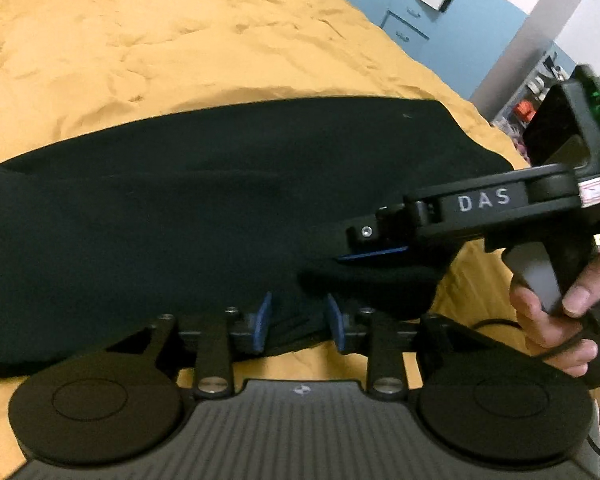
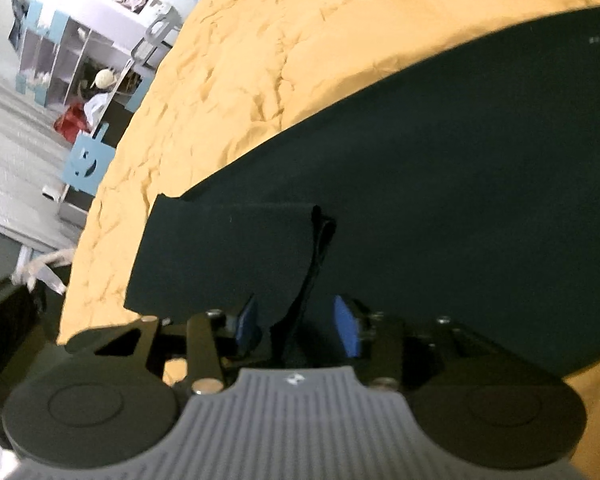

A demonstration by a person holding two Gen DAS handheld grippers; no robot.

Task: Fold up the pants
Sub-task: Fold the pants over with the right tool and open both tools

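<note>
The black fabric pants lie flat, folded lengthwise, on a wrinkled mustard-yellow bedsheet; the left gripper has its blue pads apart over their near edge, unpinched; the right gripper stands likewise parted around a raised fold.

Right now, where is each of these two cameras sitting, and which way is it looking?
Left wrist view: mounted on the left gripper, looking down across the black fabric pants on the wrinkled yellow bedspread; the right gripper and a hand show.
Right wrist view: mounted on the right gripper, looking down at the pants' end and dangling black drawstring; no hand shows.
Shared: pants, bedspread; both jaws open.
</note>
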